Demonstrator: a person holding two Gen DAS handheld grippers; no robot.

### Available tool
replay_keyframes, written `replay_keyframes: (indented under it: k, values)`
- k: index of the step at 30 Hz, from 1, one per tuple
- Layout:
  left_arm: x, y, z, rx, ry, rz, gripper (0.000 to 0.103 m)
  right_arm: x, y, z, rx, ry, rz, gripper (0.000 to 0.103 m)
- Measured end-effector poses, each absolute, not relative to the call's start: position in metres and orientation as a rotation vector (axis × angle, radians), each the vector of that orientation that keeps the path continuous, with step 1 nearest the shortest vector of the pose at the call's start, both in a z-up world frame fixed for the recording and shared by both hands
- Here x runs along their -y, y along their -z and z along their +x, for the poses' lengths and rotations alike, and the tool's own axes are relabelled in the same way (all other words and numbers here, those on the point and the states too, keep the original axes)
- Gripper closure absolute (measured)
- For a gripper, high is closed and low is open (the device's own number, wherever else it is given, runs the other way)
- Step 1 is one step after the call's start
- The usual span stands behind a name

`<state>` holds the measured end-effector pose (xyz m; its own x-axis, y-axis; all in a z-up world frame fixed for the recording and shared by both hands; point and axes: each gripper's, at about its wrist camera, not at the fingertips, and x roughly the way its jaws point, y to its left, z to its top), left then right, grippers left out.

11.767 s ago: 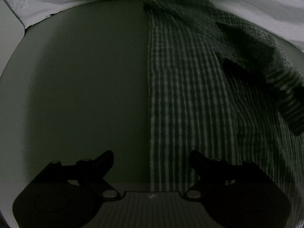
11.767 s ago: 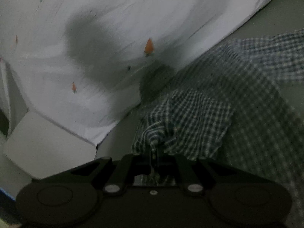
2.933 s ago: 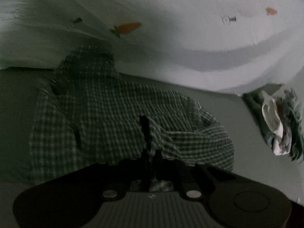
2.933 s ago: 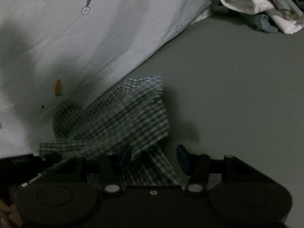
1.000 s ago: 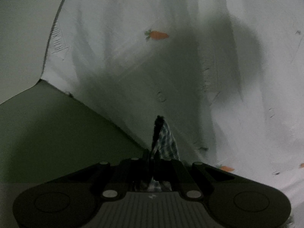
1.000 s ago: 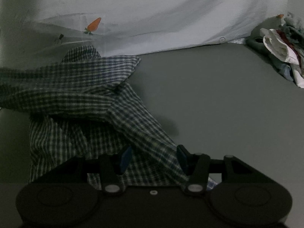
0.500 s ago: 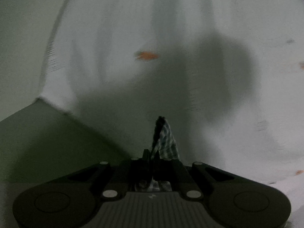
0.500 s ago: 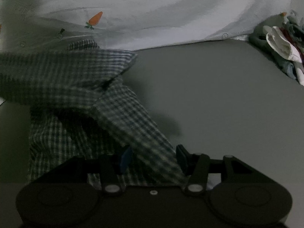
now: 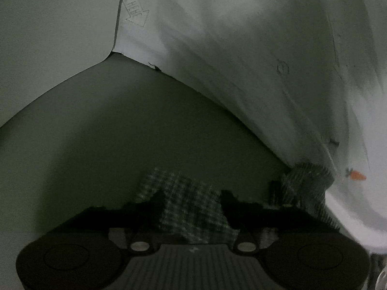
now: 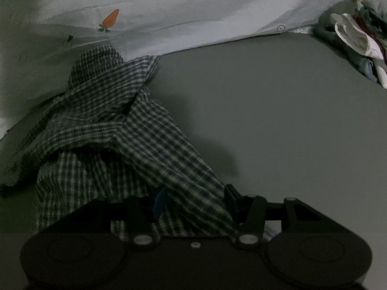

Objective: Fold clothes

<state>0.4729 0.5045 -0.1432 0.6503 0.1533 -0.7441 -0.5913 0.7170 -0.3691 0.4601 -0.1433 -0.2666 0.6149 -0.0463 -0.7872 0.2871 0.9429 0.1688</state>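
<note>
dark green-and-white checked shirt (image 10: 125, 125), white sheet (image 10: 193, 7) with orange carrots (image 10: 110, 19), grey surface (image 10: 278, 111)

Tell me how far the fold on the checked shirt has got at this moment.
Done: little; the checked shirt lies rumpled and unevenly doubled on the grey surface. In hand: the left gripper is opening, a shirt flap loose between its jaws; the right gripper stands open astride another part. Left: flattening and squaring the shirt, then the clothes pile at the far edge.
</note>
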Motion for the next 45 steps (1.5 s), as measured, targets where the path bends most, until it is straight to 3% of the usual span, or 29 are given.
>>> replay_keyframes:
  k: [7,15,26,31,38,42,45]
  values:
    - [-0.454,0.145,0.458,-0.824,-0.338,-0.568,0.043,0.160,0.257,0.447,-0.863,0.180,0.347,0.050]
    - [-0.346,0.163,0.405,-0.965,-0.188,-0.476,0.040,0.196,0.245,0.406,-0.846,0.106,0.386,0.050]
    - [-0.235,0.211,0.295,-1.113,-0.255,-0.469,0.039,0.245,0.270,0.333,-0.942,0.011,0.340,0.050]
    - [-0.212,0.214,0.272,-1.125,-0.273,-0.378,0.031,0.250,0.279,0.312,-0.953,-0.014,0.301,0.050]
    - [-0.197,0.219,0.264,-1.167,-0.290,-0.321,0.023,0.242,0.271,0.297,-0.883,-0.092,0.229,0.071]
    - [-0.194,0.220,0.264,-1.163,-0.288,-0.304,0.020,0.238,0.271,0.293,-0.851,-0.142,0.222,0.097]
    - [-0.194,0.219,0.264,-1.164,-0.289,-0.309,0.019,0.239,0.268,0.288,-0.840,-0.170,0.234,0.099]
